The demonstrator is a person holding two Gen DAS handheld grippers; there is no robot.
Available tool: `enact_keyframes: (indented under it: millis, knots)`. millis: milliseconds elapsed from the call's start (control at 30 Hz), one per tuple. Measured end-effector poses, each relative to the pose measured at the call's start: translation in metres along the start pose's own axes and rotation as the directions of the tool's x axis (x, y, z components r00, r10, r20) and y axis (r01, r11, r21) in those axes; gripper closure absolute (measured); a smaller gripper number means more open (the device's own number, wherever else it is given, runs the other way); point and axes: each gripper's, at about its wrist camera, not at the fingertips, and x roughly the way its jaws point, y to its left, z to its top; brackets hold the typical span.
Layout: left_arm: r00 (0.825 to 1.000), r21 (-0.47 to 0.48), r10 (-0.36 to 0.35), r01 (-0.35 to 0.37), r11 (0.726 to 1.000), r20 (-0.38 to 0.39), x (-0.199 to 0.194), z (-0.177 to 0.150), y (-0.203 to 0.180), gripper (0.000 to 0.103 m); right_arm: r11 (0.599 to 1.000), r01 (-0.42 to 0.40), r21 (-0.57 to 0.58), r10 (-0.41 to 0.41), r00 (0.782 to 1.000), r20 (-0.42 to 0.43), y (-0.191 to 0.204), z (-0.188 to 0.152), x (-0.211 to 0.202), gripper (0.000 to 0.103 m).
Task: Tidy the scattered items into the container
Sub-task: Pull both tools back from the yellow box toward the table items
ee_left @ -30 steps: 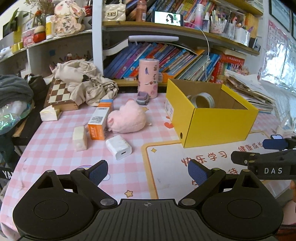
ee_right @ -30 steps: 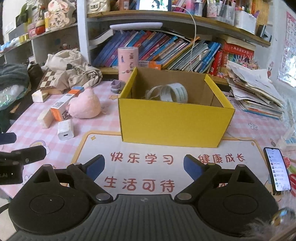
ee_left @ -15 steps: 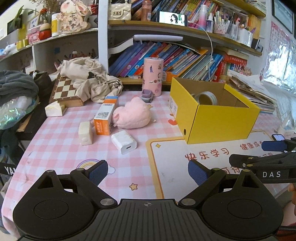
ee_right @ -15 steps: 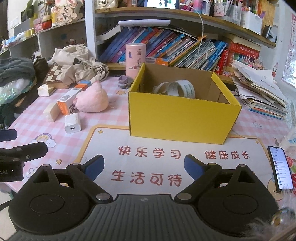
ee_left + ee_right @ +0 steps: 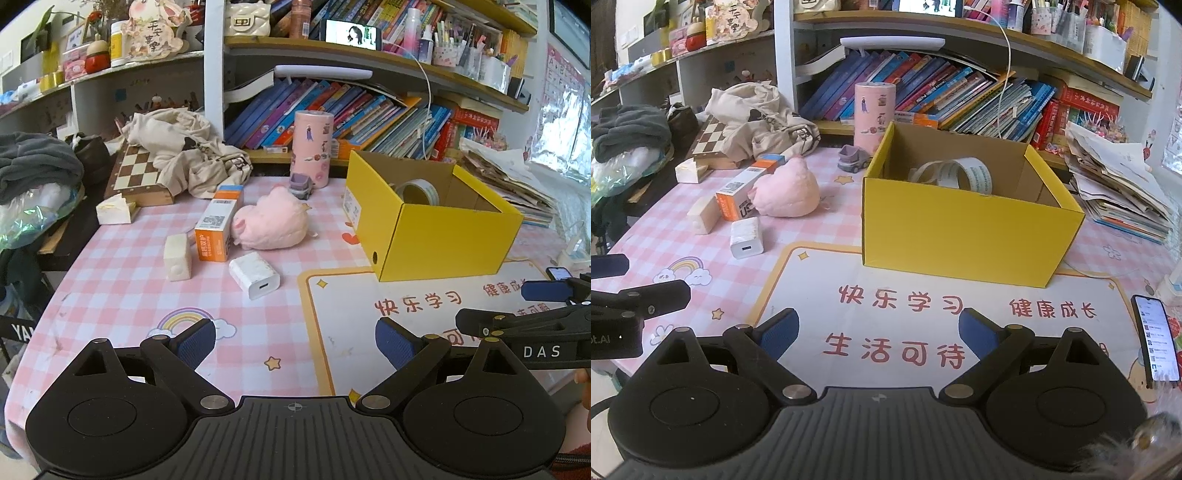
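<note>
Yellow box (image 5: 964, 236) sits centre frame in the right wrist view, open top, a tape roll (image 5: 967, 175) already inside. Loose items lie in a cluster left of the box on the pink checked tabletop (image 5: 122, 295): white charger (image 5: 255, 275), cream block (image 5: 178, 257), orange carton (image 5: 218, 229), pink plush (image 5: 273, 223), small grey toy (image 5: 301, 184).

Left gripper (image 5: 295, 338): jaws spread wide, nothing between them, touching nothing. Cluster lies straight ahead and up-frame of it; charger is the closest piece, long axis running diagonally toward lower right.

Right gripper (image 5: 878, 330): jaws spread wide, empty, hanging above the printed mat (image 5: 923, 314), facing the box front. Cluster sits off to its upper left.

Judgement: left hand is the nearer one to the loose items; charger looks like the easiest first pick.
</note>
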Motion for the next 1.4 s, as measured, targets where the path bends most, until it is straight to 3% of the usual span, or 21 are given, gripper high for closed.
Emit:
enact_keyframes:
  millis: [700,1400]
  knots:
    - [0.997,-0.078,0.080,-0.079,0.994,0.011,-0.015,-0.009,0.032,0.007,0.991,-0.087,-0.099,0.087,0.996,-0.006,0.040,0.012,0.011,0.009]
    - [0.994,-0.143,0.106,-0.106,0.984,-0.010,-0.001,-0.007,0.050,0.007,0.963,-0.163,-0.216,0.158,0.987,-0.043,0.069,0.024,0.033,0.009]
